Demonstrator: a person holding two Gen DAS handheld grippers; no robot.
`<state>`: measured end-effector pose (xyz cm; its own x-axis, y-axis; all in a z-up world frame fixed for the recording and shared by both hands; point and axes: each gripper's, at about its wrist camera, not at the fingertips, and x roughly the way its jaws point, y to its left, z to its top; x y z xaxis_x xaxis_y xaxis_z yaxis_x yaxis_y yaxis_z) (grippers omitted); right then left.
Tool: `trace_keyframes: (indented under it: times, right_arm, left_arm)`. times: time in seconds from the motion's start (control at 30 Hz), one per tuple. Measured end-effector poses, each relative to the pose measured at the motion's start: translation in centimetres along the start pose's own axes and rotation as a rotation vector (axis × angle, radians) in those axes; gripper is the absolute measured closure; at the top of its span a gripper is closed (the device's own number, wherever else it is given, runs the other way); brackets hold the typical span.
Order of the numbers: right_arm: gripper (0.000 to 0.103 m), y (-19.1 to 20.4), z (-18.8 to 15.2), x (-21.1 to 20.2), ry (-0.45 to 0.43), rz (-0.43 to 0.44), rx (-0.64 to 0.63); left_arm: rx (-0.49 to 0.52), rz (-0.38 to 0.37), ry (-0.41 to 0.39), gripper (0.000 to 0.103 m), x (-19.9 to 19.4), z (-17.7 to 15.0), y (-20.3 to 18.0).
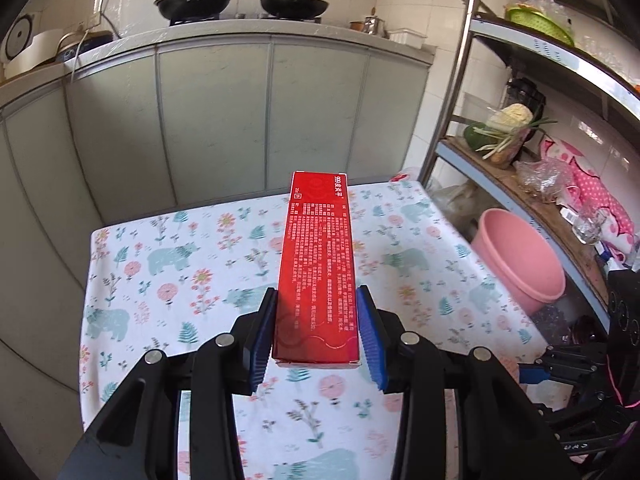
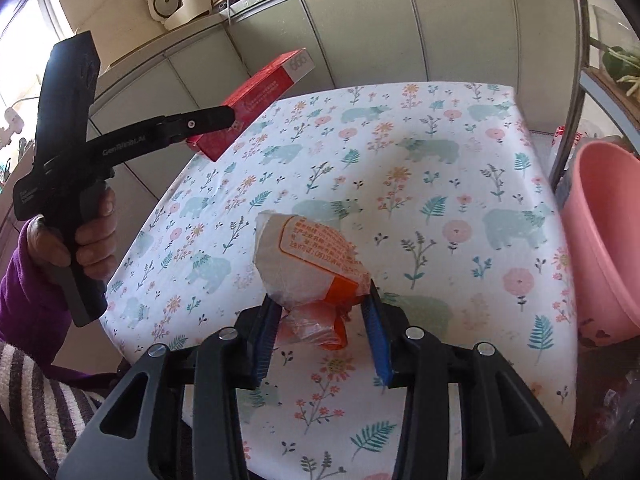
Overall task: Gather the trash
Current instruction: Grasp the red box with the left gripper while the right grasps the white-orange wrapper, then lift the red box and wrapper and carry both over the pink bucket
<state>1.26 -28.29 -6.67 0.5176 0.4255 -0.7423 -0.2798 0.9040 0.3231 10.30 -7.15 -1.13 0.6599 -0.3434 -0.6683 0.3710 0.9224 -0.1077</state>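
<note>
My left gripper (image 1: 318, 320) is shut on a long red carton (image 1: 318, 264) with white print and holds it in the air above the flowered tablecloth (image 1: 168, 264). The carton also shows in the right wrist view (image 2: 260, 98), held up at the table's far left corner by the left gripper (image 2: 224, 118). My right gripper (image 2: 322, 320) is shut on a crumpled white and orange plastic wrapper (image 2: 308, 256), low over the tablecloth (image 2: 440, 184) near its front edge.
A pink plastic basin (image 1: 520, 258) stands just off the table's right side and shows in the right wrist view (image 2: 604, 232) too. A metal shelf rack (image 1: 532, 168) with vegetables and bags is on the right. Grey kitchen cabinets (image 1: 216, 120) stand behind the table.
</note>
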Motion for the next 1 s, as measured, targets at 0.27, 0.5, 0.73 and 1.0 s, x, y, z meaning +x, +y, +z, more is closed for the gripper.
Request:
trace_keyframes:
  times: [0.27, 0.5, 0.73, 1.0]
  right_arm:
    - [0.062, -5.2, 0.0, -4.8, -0.141, -0.14, 0.104]
    - [0.062, -11.1, -0.1, -9.6, -0.264, -0.291, 0.234]
    - [0.062, -14.9, -0.8, -11.8, -0.335, -0.402, 0.314]
    - [0.062, -17.8, -0.8, -12.4, -0.372, -0.484, 0.355]
  left_arm:
    - [0.072, -0.089, -0.019, 0.064, 0.6, 1.5, -5.8]
    - [0.136, -0.184, -0.033, 0.064, 2.1, 3.4, -11.7]
    - [0.171, -0.26, -0.032, 0.064, 4.0, 4.8, -17.3]
    - [0.183, -0.311, -0.013, 0.064, 6.8, 5.7, -21.9]
